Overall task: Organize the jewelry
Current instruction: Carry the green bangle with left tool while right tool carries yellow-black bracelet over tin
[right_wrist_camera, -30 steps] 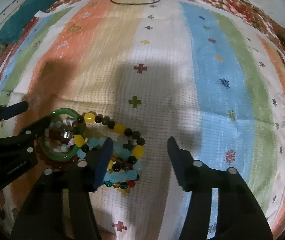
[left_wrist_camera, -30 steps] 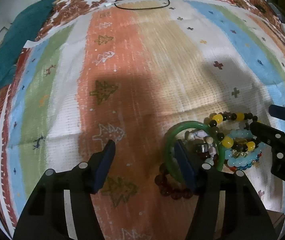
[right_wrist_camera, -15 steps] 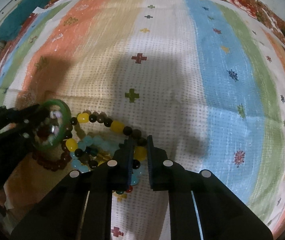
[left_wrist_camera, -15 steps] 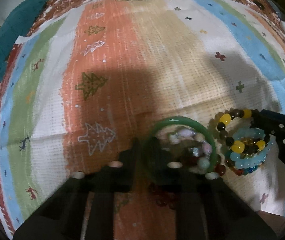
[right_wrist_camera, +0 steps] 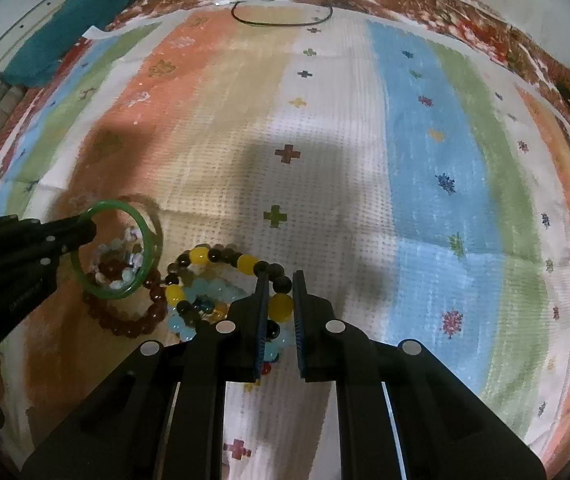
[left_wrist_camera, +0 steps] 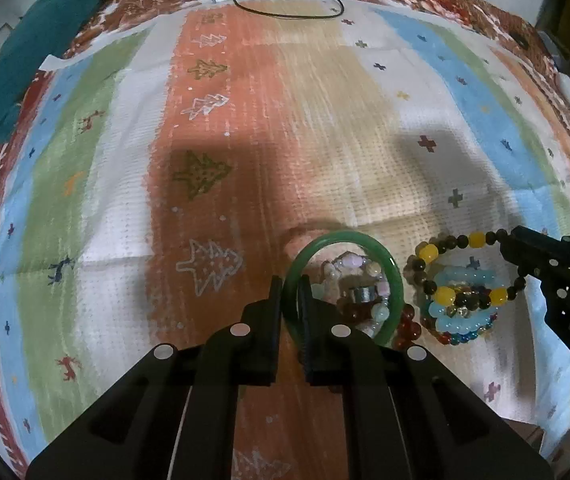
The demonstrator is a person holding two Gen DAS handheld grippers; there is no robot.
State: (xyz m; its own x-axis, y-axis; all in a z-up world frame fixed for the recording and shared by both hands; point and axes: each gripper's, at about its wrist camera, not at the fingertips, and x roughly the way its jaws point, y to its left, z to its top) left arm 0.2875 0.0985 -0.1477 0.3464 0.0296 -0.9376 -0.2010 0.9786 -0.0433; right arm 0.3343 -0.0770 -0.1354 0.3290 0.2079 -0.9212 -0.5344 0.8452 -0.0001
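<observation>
My left gripper (left_wrist_camera: 289, 295) is shut on the left rim of a green bangle (left_wrist_camera: 395, 280), lifted and tilted above a pale bead bracelet (left_wrist_camera: 351, 259) and a dark red bead bracelet (left_wrist_camera: 407, 322). My right gripper (right_wrist_camera: 278, 286) is shut on a yellow-and-brown bead bracelet (right_wrist_camera: 201, 255), which lies over light blue bead bracelets (right_wrist_camera: 213, 290). The bangle (right_wrist_camera: 147, 248) and the left gripper (right_wrist_camera: 85, 232) show at the left of the right wrist view. The right gripper (left_wrist_camera: 509, 240) shows at the right of the left wrist view.
Everything lies on a striped cloth (left_wrist_camera: 325, 120) with tree and cross motifs. A black cord (left_wrist_camera: 285, 4) loops at the far edge. A teal cloth (left_wrist_camera: 33, 60) lies at the far left.
Both grippers went from open to shut: the left on the green bangle, the right on the yellow-and-brown bracelet. The bangle now stands tilted up off the pile.
</observation>
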